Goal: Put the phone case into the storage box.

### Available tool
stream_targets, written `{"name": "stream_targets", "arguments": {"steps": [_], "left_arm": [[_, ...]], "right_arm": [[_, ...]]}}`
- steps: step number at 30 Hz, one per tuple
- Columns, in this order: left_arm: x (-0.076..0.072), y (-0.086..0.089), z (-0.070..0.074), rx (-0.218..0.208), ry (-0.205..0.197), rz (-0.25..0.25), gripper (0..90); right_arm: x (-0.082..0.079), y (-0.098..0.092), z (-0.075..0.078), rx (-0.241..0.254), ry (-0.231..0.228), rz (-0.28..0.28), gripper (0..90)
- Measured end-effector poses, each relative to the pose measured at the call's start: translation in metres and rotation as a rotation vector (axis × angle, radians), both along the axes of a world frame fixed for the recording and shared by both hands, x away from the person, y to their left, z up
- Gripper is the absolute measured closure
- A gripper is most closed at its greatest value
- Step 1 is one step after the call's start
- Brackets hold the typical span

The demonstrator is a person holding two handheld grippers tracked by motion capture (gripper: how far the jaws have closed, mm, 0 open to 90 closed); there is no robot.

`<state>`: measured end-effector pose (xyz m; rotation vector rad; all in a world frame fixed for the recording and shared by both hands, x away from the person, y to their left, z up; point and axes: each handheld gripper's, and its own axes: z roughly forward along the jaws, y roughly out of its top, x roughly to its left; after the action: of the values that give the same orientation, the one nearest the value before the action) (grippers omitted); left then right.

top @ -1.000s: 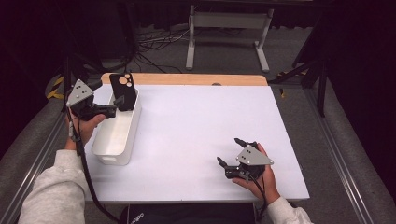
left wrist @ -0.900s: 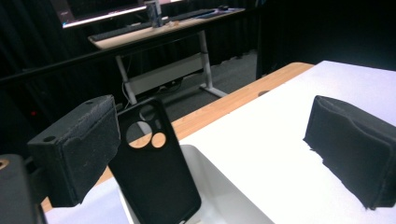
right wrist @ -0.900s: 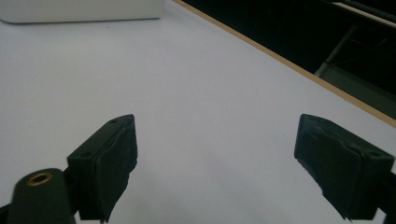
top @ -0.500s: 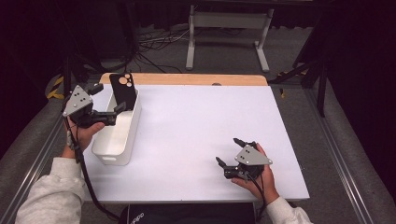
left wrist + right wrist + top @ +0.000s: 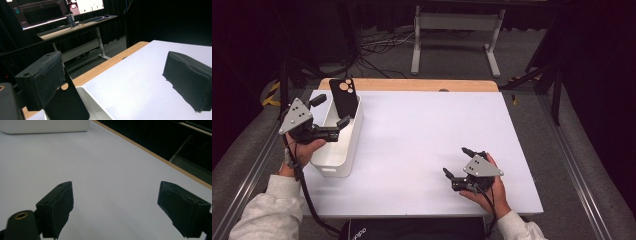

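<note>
Black phone case [image 5: 345,96] upright in white bin [image 5: 332,159] — left hand-held gripper [image 5: 332,112] beside, jaws apart

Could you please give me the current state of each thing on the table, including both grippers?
Phone case: standing on end in the bin, leaning against its far wall, not gripped.
Bin: upright on the table, open top.
Left gripper: open, jaws spread beside the phone case, over the bin.
Right gripper: open, holding nothing, low over the bare table.
</note>
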<state>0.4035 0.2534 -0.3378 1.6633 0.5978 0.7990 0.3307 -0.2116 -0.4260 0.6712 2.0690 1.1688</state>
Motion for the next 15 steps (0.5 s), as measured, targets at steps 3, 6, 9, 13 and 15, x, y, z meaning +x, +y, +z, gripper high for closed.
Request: {"name": "stream_targets", "arguments": {"steps": [3, 6, 9, 13, 15], "left_arm": [[-0.003, -0.003, 0.0, -0.002, 0.0, -0.007, 4.0], [-0.006, -0.005, -0.002, -0.008, -0.012, -0.006, 4.6], [-0.009, -0.01, -0.003, 0.002, -0.016, -0.017, 5.3], [-0.013, -0.018, -0.004, 0.015, -0.014, -0.045, 4.6], [-0.015, -0.022, -0.004, 0.024, -0.018, -0.056, 4.1]], "right_arm": [[0.0, 0.001, 0.0, -0.004, 0.002, 0.0, 14.1], [0.0, 0.001, 0.0, -0.004, 0.001, 0.001, 14.1], [0.0, 0.001, -0.001, -0.007, 0.003, 0.003, 14.1], [-0.001, 0.002, -0.002, -0.007, 0.005, 0.006, 14.1], [-0.001, 0.002, -0.001, -0.009, 0.003, 0.006, 14.1]]}}
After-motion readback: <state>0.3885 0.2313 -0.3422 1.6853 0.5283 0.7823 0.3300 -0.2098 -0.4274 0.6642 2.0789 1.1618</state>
